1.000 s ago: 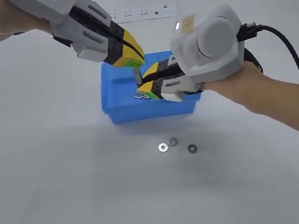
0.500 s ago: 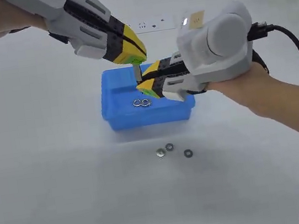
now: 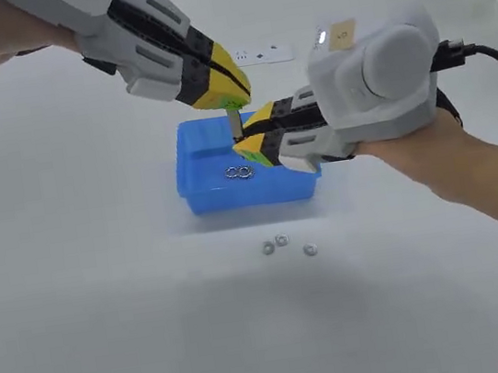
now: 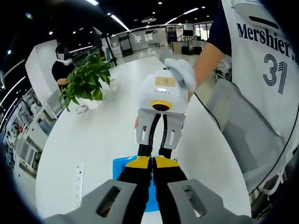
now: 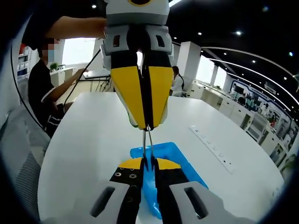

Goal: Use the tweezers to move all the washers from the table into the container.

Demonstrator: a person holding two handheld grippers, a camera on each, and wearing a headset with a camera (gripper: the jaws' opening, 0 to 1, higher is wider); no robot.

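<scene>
My left gripper point(image 3: 231, 99) pinches the tweezers point(image 3: 236, 123) by the top, hanging them upright, evidently so my right gripper point(image 3: 248, 146), closed on their legs, can work the squeeze. Two washers point(image 3: 239, 172) lie in the blue container point(image 3: 232, 196) just below the tips; three more washers point(image 3: 282, 240) wait on the table point(image 3: 108, 308), nearer me.

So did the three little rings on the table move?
No. The three washers lie in the same cluster just in front of the blue container, as near its front wall as before. Only the camera shifted.
</scene>
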